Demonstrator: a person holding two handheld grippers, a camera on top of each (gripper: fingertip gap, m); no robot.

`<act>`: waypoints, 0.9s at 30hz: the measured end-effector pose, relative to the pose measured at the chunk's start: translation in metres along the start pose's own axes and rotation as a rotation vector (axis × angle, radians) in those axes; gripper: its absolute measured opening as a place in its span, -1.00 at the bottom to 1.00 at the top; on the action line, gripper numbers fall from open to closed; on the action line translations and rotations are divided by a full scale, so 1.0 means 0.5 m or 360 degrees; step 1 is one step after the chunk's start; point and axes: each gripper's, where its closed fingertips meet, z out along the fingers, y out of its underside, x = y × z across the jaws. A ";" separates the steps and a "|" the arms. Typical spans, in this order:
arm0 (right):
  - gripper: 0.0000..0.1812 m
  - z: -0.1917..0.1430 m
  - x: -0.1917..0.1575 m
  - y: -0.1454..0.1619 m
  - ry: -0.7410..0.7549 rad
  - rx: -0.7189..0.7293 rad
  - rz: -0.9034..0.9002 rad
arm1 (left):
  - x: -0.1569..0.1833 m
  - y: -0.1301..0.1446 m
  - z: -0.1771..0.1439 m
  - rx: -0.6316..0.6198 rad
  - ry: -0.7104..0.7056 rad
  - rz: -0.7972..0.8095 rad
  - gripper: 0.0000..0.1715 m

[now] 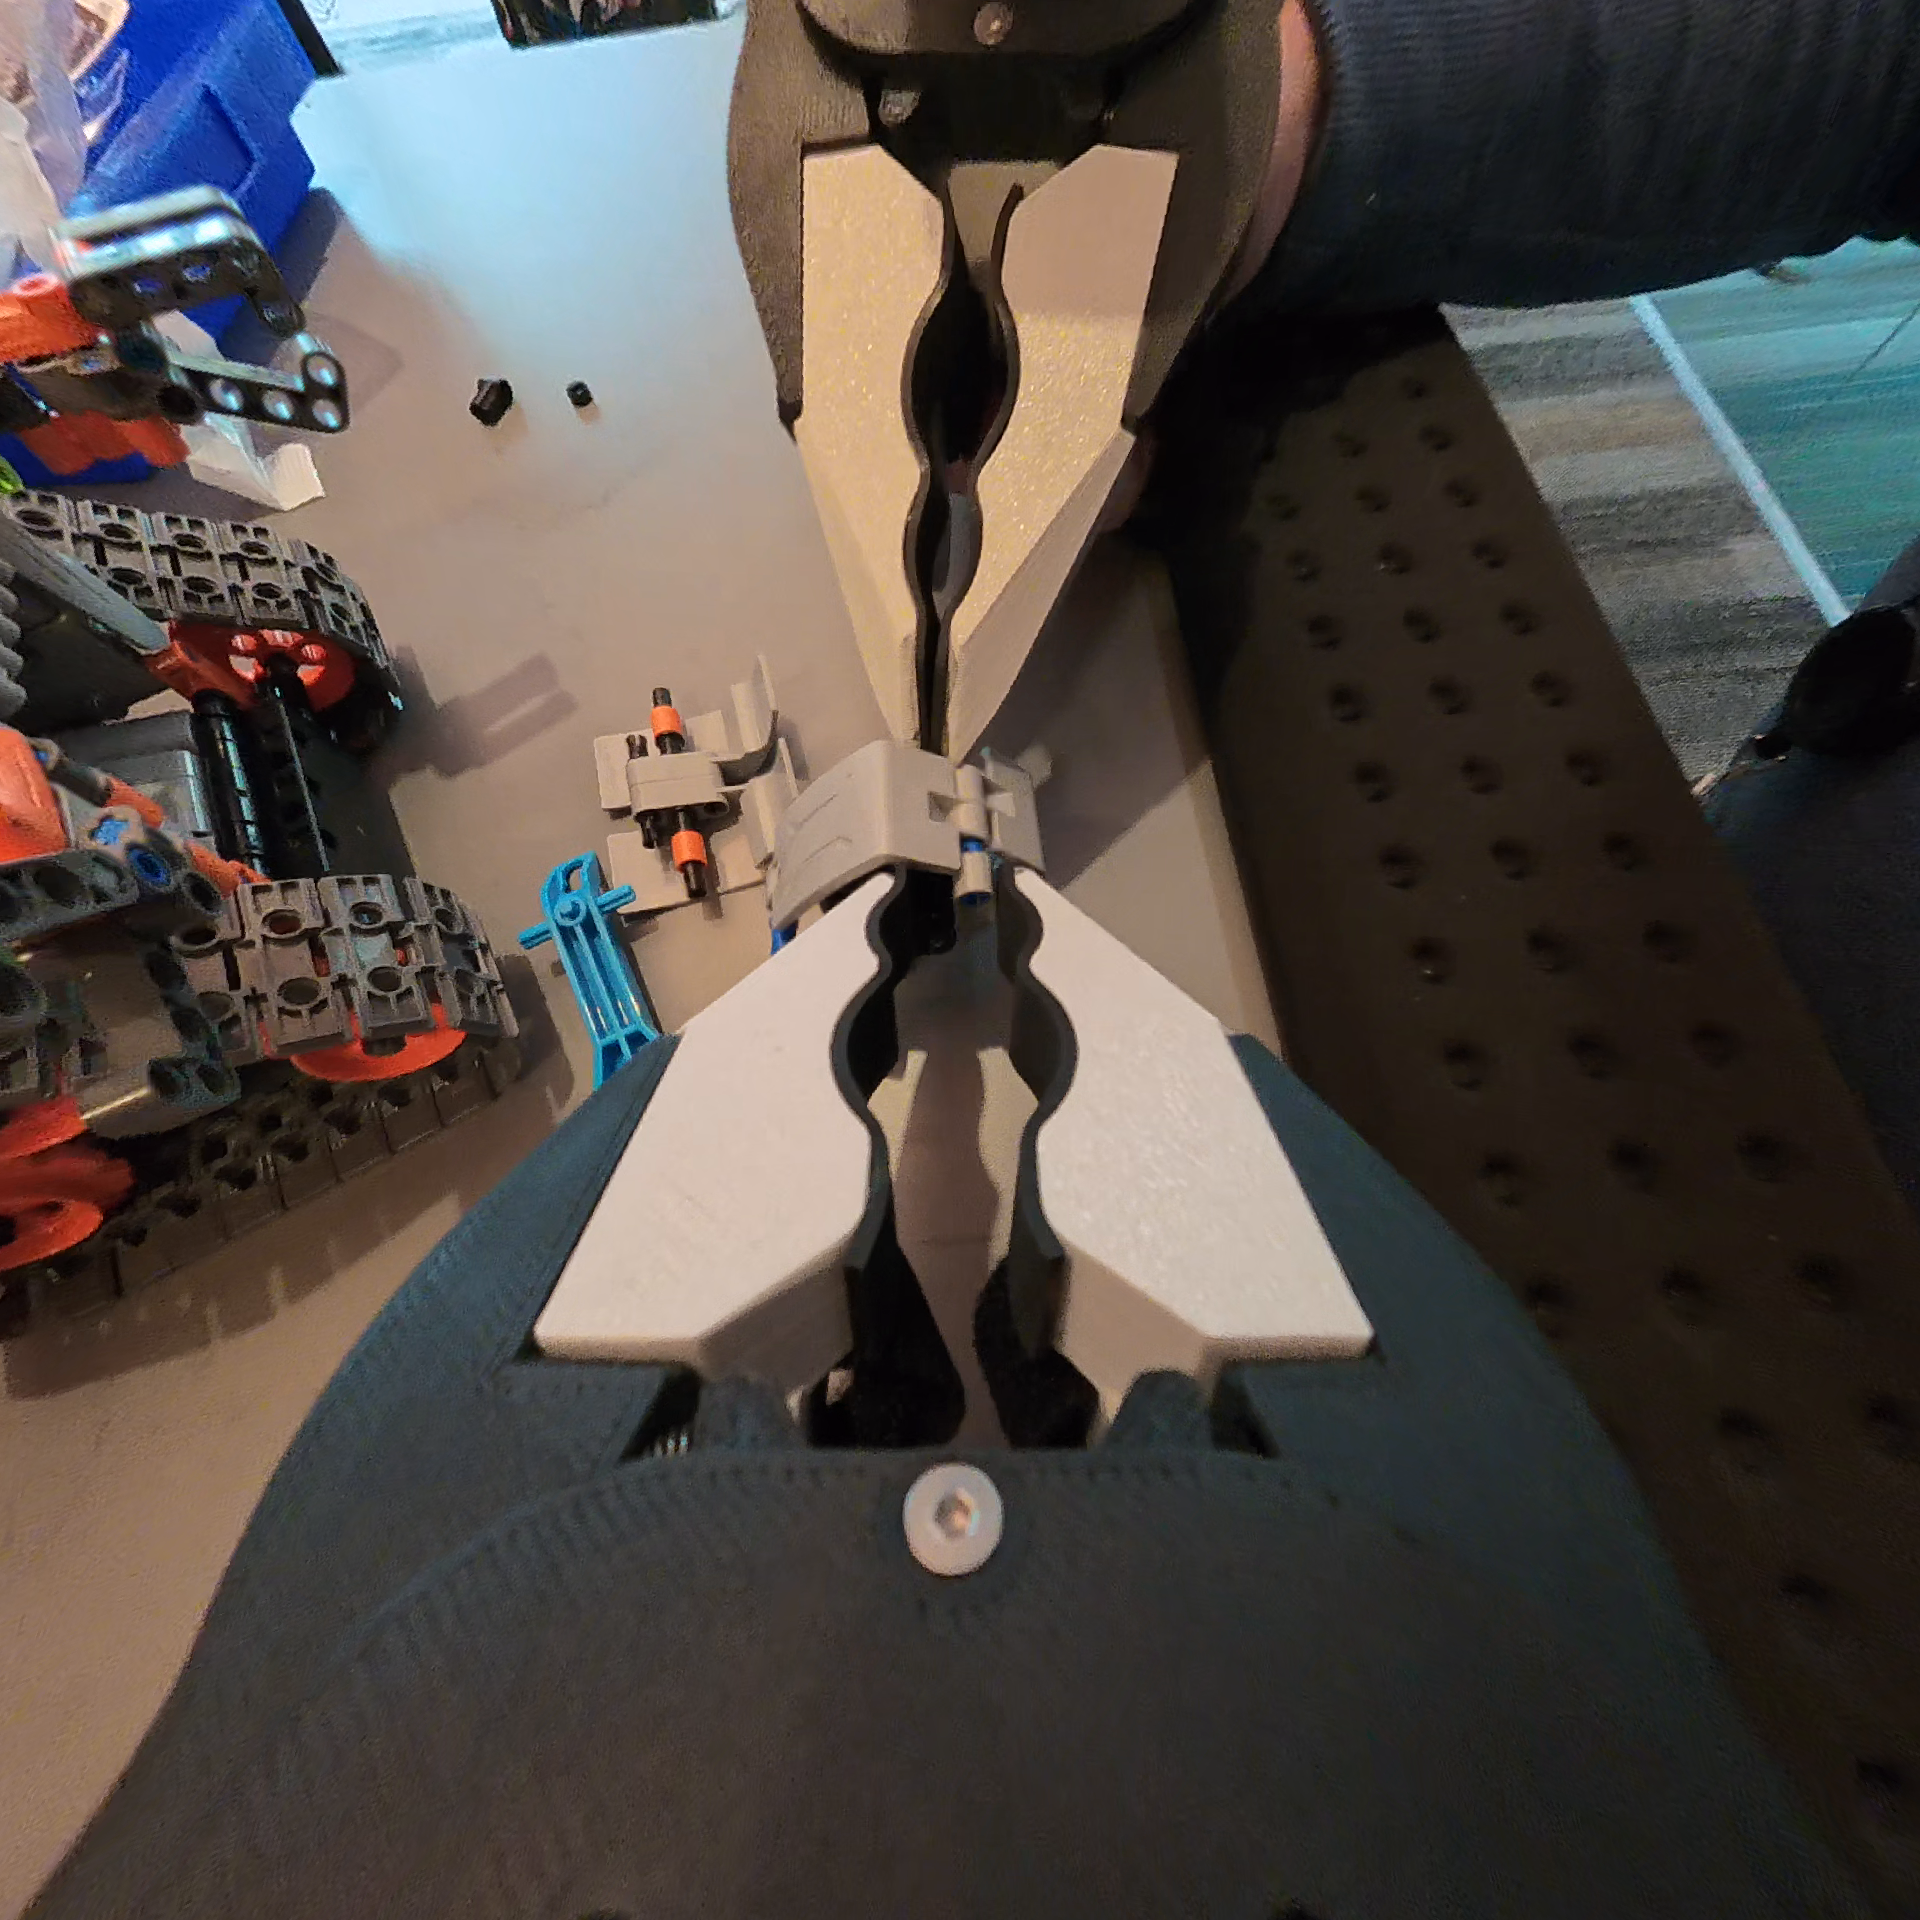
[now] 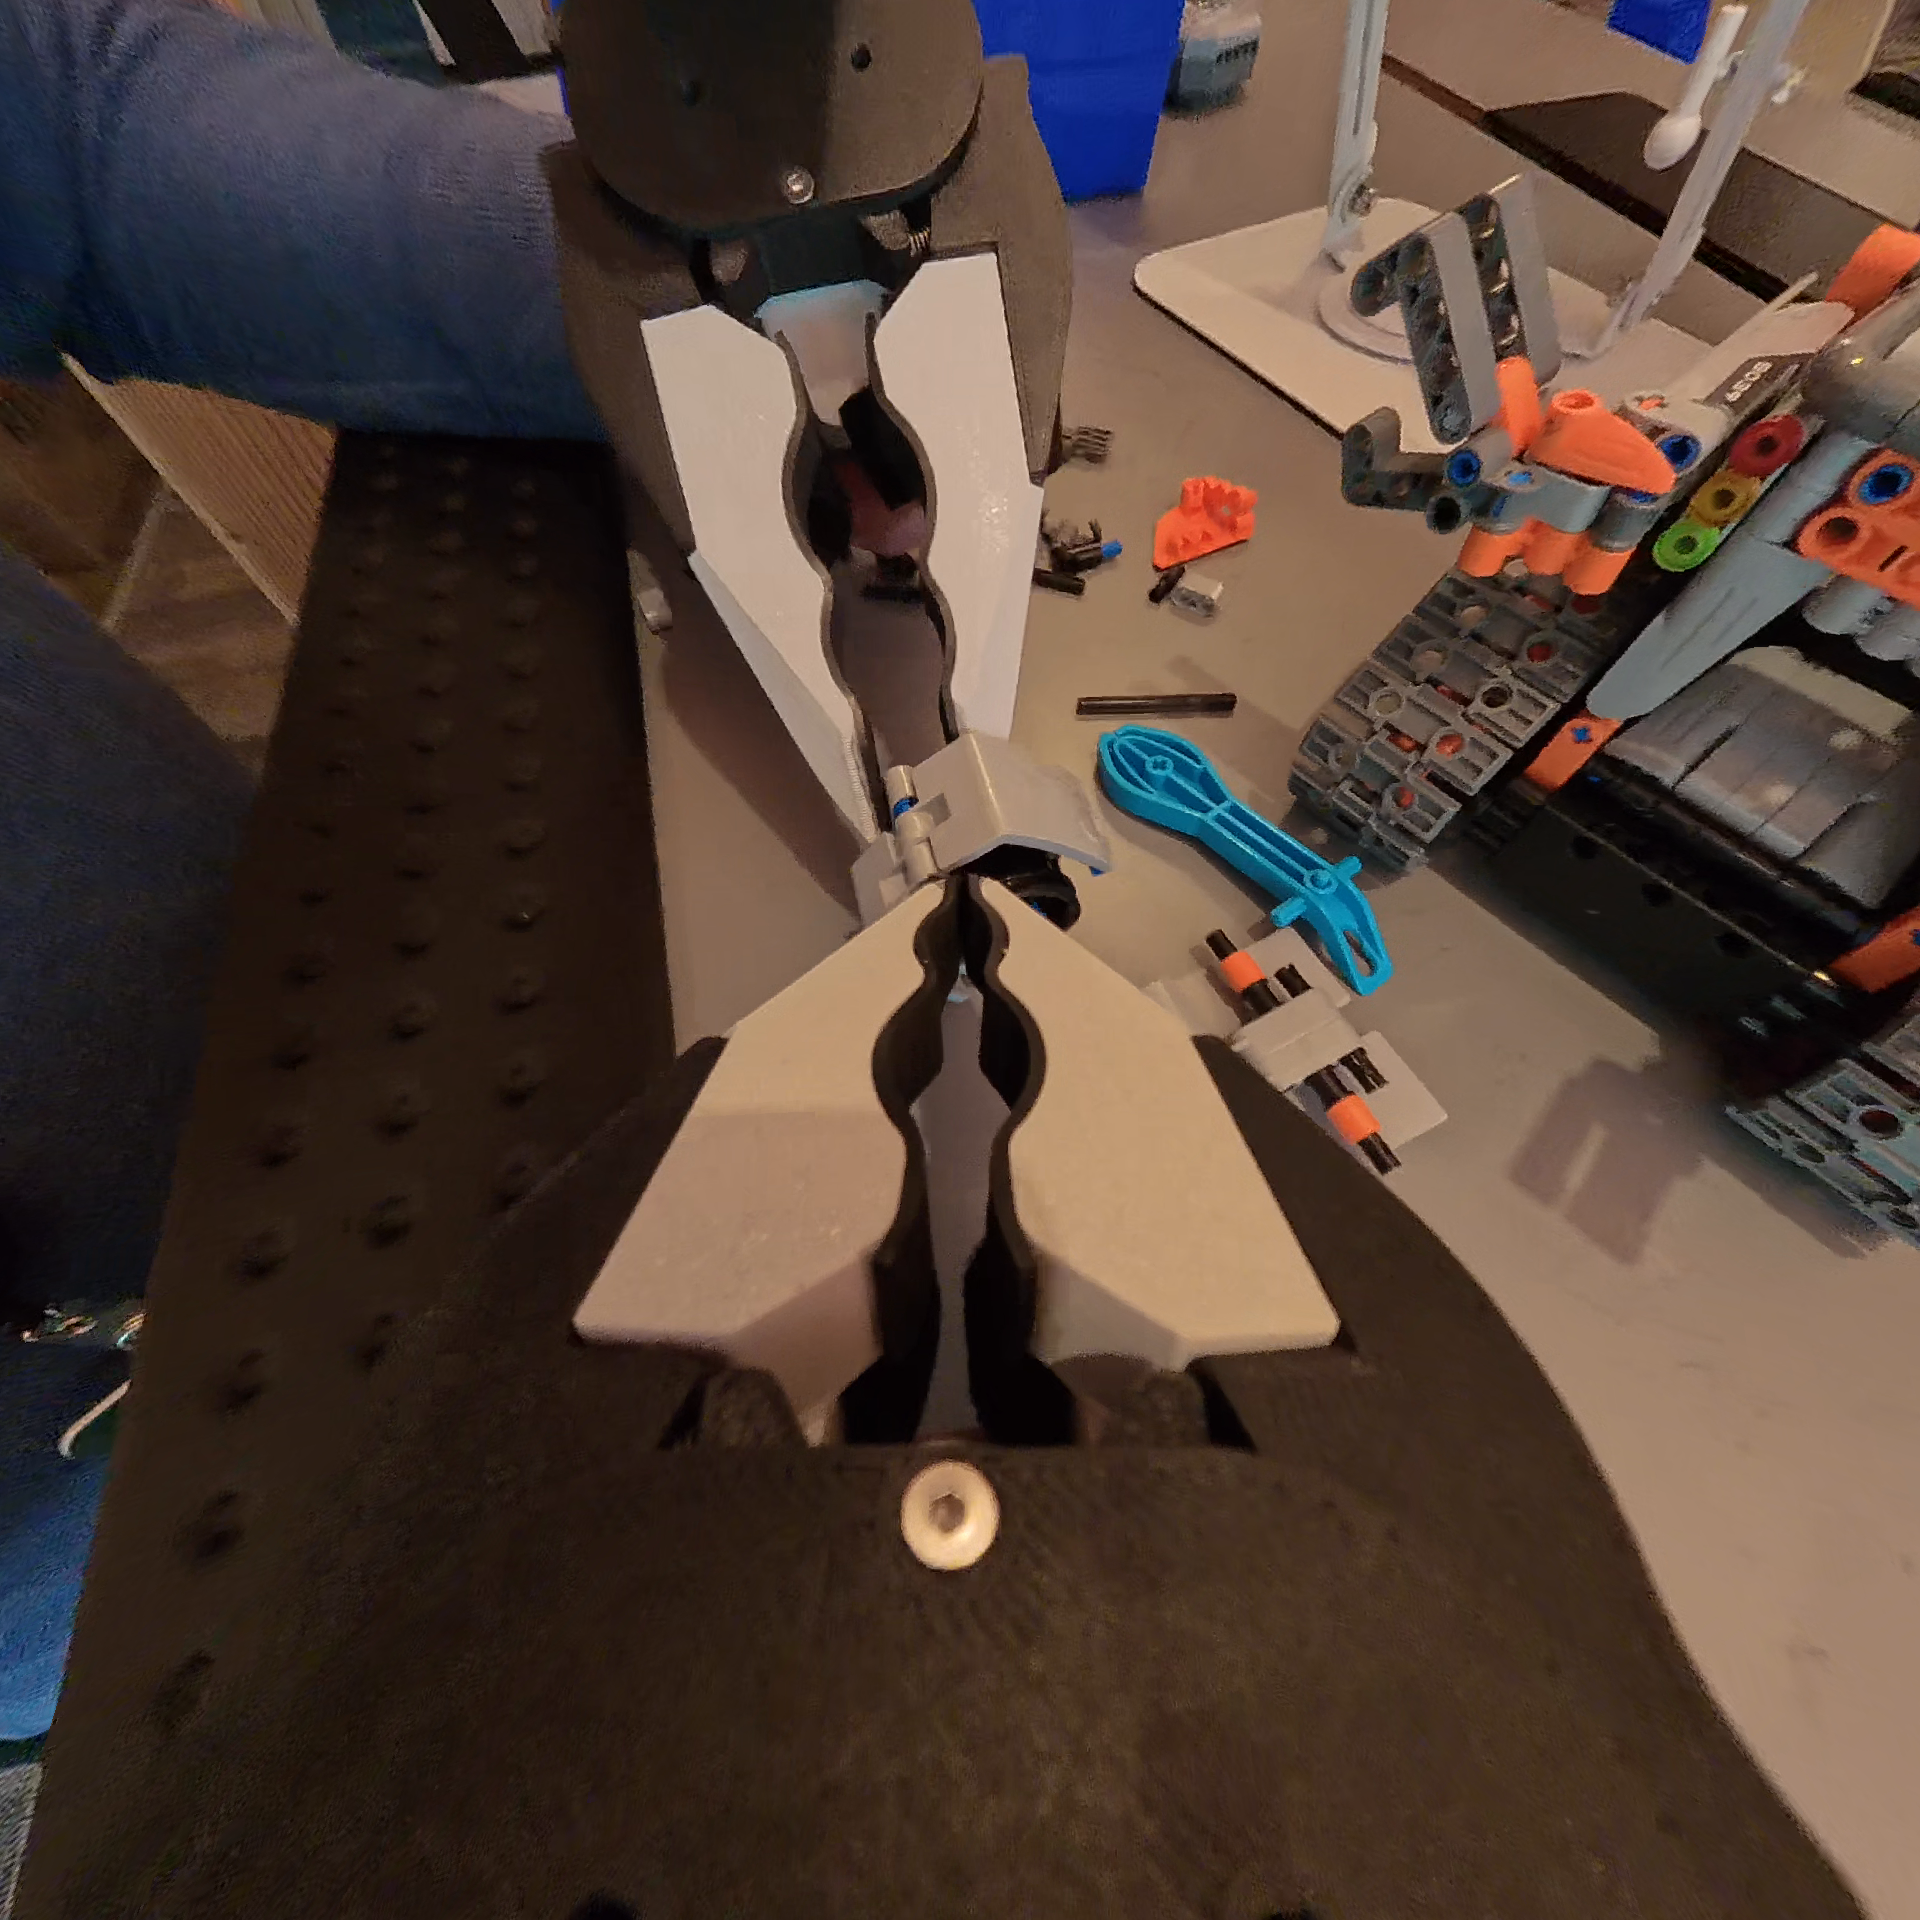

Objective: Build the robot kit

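Observation:
A small grey hinged panel piece [image 1: 883, 821] with a blue pin and black parts under it is held in the air between the two grippers, which face each other tip to tip. My left gripper [image 1: 940, 894] is shut on its lower end, with the black and blue parts between the fingers. My right gripper [image 2: 966, 883] is shut on the hinge edge of the same piece [image 2: 1003, 795]. In the left wrist view the right gripper [image 1: 935, 743] comes down from above. In the right wrist view the left gripper [image 2: 914, 764] comes from above.
A grey and orange tracked model [image 1: 260, 935] [image 2: 1662, 675] stands beside the grippers. On the grey table lie a blue tool [image 1: 592, 956] [image 2: 1236, 831], a grey sub-assembly with orange and black pins [image 1: 675, 800] [image 2: 1309, 1049], a black axle [image 2: 1153, 704] and an orange part [image 2: 1205, 520]. A black perforated board [image 1: 1455, 831] [image 2: 416, 831] lines the table's edge. Only a small space, under 4 cm, lies between the two pairs of fingers. Between my left fingertips and the black axle [image 2: 1153, 704] there is roughly 11 cm.

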 end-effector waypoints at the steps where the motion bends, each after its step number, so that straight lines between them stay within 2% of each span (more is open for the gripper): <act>1: -1.00 -0.001 0.000 -0.001 -0.0009 0.0004 -0.0001 | 0.004 -0.002 0.000 0.0009 0.0023 0.0000 -0.85; 4: -1.00 0.002 -0.005 0.007 -0.0048 -0.0023 -0.0010 | 0.030 0.004 0.012 -0.0012 0.0129 0.0021 -0.85; 14: -1.00 0.006 -0.036 0.018 -0.0145 -0.0073 -0.0080 | 0.037 0.019 0.013 -0.0092 0.0135 0.0025 -0.84; 27: -1.00 0.004 -0.032 0.021 -0.0179 -0.0066 -0.0027 | 0.053 0.016 0.016 -0.0063 0.0289 -0.0016 -0.83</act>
